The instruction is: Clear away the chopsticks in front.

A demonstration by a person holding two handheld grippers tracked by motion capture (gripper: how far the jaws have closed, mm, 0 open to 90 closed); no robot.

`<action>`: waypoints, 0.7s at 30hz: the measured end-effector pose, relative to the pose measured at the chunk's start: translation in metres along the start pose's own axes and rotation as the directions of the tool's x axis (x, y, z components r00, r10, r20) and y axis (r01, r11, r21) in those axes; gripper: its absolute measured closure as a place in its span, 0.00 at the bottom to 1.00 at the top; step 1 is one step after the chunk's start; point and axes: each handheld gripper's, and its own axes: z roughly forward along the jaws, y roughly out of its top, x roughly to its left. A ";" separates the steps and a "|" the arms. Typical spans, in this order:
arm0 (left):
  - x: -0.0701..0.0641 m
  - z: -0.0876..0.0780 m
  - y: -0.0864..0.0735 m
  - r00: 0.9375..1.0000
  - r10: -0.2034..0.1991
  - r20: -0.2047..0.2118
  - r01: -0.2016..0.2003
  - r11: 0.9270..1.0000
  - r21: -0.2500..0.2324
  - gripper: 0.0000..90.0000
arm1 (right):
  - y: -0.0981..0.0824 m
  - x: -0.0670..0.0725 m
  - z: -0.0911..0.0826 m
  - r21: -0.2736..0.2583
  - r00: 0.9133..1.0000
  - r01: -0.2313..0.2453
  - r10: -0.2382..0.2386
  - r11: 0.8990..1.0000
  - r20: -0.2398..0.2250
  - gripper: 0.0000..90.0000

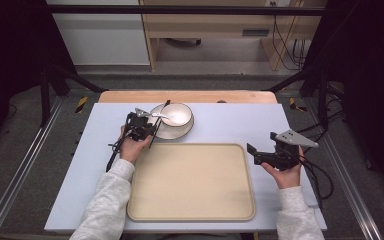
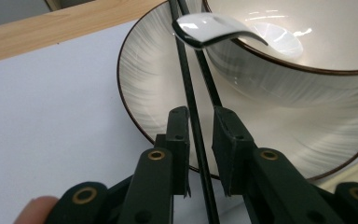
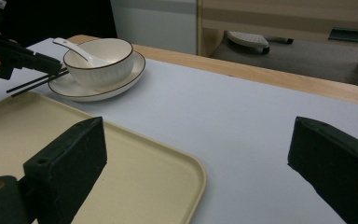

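A white bowl (image 1: 178,114) with a dark rim stands on a matching plate (image 1: 172,133) at the back of the table. A white spoon (image 1: 161,116) leans in the bowl with its handle toward the left. A pair of thin black chopsticks (image 1: 152,140) crosses the plate's left rim. My left gripper (image 1: 149,130) is shut on them. In the left gripper view the chopsticks (image 2: 186,70) pass between the narrow jaws (image 2: 200,114) and run under the spoon handle (image 2: 209,28). My right gripper (image 1: 261,143) hangs open and empty past the tray's right edge, with nothing between its wide jaws (image 3: 196,128).
A large beige tray (image 1: 190,182) lies bare in front of the plate, and its rounded corner (image 3: 186,172) shows in the right gripper view. A pale blue board (image 1: 230,125) covers the wooden table. Cables trail from both grippers. Dark frame posts stand at both sides.
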 end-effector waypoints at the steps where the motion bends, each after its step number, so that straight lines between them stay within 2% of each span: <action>1: 0.000 0.001 0.002 1.000 -0.003 0.002 0.003 1.000 -0.001 0.84 | 0.000 0.000 0.000 0.000 1.000 -0.002 0.002 1.000 -0.001 0.05; 4: 0.001 0.005 0.006 1.000 0.000 -0.006 0.000 1.000 -0.005 0.84 | 0.000 0.000 0.000 0.002 1.000 0.002 -0.002 1.000 0.001 0.05; 6: 0.002 0.009 0.007 1.000 0.001 -0.005 -0.001 1.000 0.015 0.85 | 0.000 0.000 0.000 0.001 1.000 0.002 -0.002 1.000 0.000 0.06; 13: 0.001 0.019 0.010 1.000 0.008 -0.006 -0.008 1.000 0.026 0.89 | 0.000 0.000 0.000 0.002 1.000 0.005 -0.005 1.000 0.000 0.06; 20: 0.001 0.024 0.007 1.000 -0.003 -0.021 0.004 0.999 0.034 0.94 | 0.000 0.000 -0.001 0.000 1.000 0.005 -0.005 1.000 -0.001 0.06; 21: 0.001 0.024 0.007 0.999 -0.004 -0.035 0.005 0.999 0.033 0.95 | 0.000 0.000 -0.001 -0.001 1.000 0.005 -0.005 1.000 0.000 0.06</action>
